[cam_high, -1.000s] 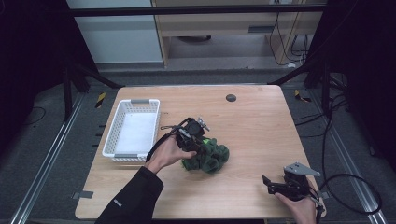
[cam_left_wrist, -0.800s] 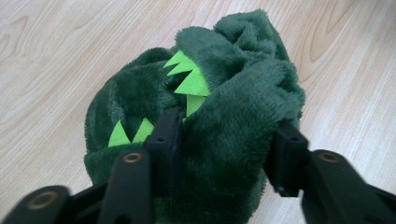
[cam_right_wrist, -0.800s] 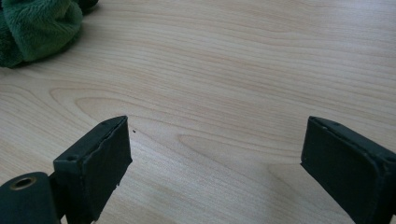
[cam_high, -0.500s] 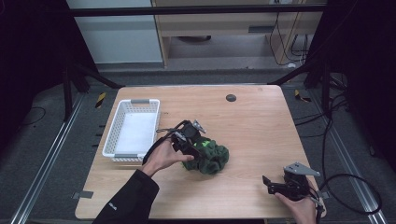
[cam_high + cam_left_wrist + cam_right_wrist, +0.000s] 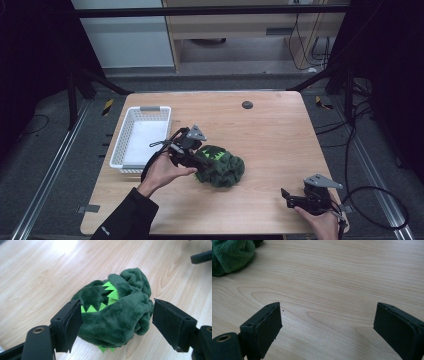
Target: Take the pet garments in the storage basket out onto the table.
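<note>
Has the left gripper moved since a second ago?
Yes. The left gripper has backed off the green plush toy toward the white basket, its jaws just opening.

We see a light wooden table (image 5: 270, 125). On it, a white basket (image 5: 141, 136) sits left of the green plush toy (image 5: 222, 167); a dark round disc (image 5: 247, 104) lies beyond the toy.

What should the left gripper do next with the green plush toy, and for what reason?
Probably draw the left gripper back from the green plush toy. Its jaws have just been opening; the toy lies between them on the table, with a clear gap at one pad. The toy looks released, and the white basket is beside that hand.
</note>
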Tool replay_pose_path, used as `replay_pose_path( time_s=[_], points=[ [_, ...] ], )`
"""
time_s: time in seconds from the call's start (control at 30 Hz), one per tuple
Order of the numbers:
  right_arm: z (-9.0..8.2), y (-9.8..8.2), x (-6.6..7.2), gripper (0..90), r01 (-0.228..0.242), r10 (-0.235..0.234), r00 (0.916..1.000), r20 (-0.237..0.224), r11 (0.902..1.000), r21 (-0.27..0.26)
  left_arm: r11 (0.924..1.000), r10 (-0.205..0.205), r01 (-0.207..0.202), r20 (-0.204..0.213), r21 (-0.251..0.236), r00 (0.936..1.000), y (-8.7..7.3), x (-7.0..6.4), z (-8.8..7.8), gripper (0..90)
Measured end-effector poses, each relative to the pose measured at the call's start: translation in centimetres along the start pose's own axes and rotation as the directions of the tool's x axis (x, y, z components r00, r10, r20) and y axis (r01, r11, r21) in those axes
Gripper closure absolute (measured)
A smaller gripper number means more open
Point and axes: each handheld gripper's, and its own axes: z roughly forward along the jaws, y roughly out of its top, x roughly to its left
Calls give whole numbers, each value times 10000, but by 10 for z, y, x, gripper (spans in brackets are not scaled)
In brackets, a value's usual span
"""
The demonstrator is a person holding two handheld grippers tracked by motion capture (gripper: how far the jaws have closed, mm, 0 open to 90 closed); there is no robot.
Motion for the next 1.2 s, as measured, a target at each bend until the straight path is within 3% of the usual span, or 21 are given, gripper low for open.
replay_pose_path(
  time_s=[0.2, 0.5, 0.67, 0.83, 0.87, 0.97, 1.2],
  points=[
    [0, 0, 0, 79, -7, 7, 10000, 9, 10000, -11, 9968, -381, 356, -337, -709, 9987, -16, 1, -11, 234],
    [0, 0, 0, 76, -27, 27, 10000, 27, 10000, 0, 9795, -1015, 885, -638, -1807, 9928, -51, -4, -24, 236],
    [0, 0, 0, 76, -27, 27, 10000, 64, 10000, 15, 9715, -1331, 1192, -553, -2050, 9896, -75, -7, -26, 238],
    [0, -1, 0, 75, -13, 13, 10000, 85, 10000, 25, 9684, -1581, 1435, -572, -2041, 9858, -92, -6, -23, 241],
    [0, -1, 0, 74, -21, 21, 10000, 96, 10000, 17, 9629, -1791, 1648, -493, -2137, 9826, -101, -6, -22, 241],
    [0, -1, 0, 72, -1, 0, 9999, 124, 10000, 23, 9620, -1884, 1726, -565, -2117, 9805, -111, -8, -22, 242],
    [-1, -1, 1, 70, -87, 86, 9999, 83, 10000, 19, 9444, -2248, 1977, -770, -2627, 9714, -129, -12, -26, 247]
  ],
)
